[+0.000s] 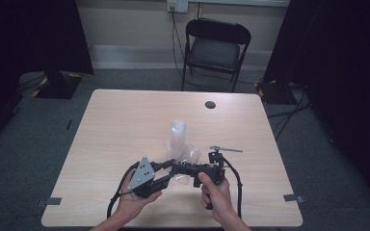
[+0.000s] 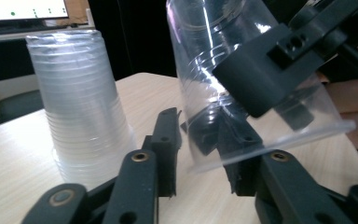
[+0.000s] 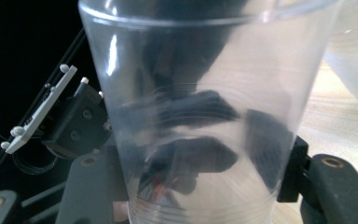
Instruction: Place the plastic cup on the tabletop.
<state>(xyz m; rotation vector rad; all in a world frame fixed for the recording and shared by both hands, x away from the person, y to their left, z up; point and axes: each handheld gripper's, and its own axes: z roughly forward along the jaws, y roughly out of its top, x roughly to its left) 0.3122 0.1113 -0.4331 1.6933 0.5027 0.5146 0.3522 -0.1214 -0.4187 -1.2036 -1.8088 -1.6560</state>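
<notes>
Gripping a clear cup — right tongs clamped beside the stack.

I see a black folding chair beyond the desk, a wall socket, and cables on the floor.

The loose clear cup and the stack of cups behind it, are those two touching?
Apart. The left gripper view shows dark background and bare table between the stack of cups and the tilted clear cup.
</notes>
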